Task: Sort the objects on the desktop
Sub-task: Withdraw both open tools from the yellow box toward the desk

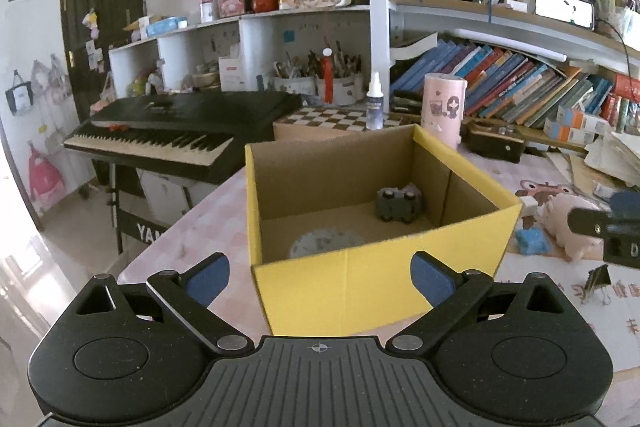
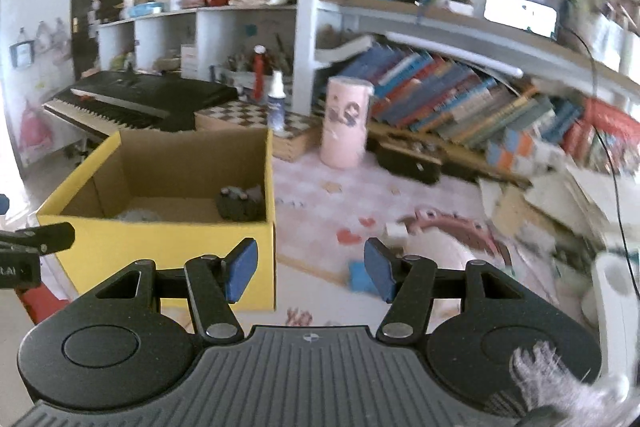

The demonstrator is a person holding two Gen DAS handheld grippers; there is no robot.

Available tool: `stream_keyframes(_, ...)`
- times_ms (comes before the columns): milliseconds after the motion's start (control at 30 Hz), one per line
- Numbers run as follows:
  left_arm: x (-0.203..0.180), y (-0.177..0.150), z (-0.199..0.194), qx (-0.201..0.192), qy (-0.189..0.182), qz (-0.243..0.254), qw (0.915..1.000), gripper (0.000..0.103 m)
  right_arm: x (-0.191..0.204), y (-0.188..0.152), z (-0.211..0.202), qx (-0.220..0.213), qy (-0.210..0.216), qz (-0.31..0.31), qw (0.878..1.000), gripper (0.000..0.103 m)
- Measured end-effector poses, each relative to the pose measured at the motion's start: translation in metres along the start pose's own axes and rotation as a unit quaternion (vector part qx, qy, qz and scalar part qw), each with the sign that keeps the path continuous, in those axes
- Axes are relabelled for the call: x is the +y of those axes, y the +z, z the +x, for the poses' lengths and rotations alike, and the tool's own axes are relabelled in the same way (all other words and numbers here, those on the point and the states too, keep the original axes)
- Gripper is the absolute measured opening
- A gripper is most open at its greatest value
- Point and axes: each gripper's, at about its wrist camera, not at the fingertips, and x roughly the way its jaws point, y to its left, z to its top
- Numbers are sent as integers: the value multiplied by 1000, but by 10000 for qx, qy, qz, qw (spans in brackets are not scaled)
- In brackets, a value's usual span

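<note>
A yellow cardboard box (image 1: pixel 380 279) stands open on the pink desk; it also shows in the right wrist view (image 2: pixel 168 251). Inside lie a dark grey toy car (image 1: pixel 398 205) and a grey round object (image 1: pixel 326 241). My left gripper (image 1: pixel 320 277) is open and empty just in front of the box. My right gripper (image 2: pixel 312 269) is open and empty to the right of the box, above a blue block (image 2: pixel 360 277). The blue block (image 1: pixel 532 241), a pink plush pig (image 1: pixel 568 223) and a binder clip (image 1: pixel 598 281) lie right of the box.
A pink cylinder (image 1: pixel 444 111), a spray bottle (image 1: pixel 375 103) and a chessboard box (image 1: pixel 332 121) stand behind the yellow box. A keyboard piano (image 1: pixel 168 135) is at the left, bookshelves (image 1: pixel 520 91) at the back, loose papers (image 2: pixel 560 203) at the right.
</note>
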Motion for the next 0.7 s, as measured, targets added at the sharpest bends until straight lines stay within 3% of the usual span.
stream_keyframes(700, -19, -35, -40, 179, -194, 225, 9994, 99, 17, -60, -53, 193, -155, 124, 9996, 61)
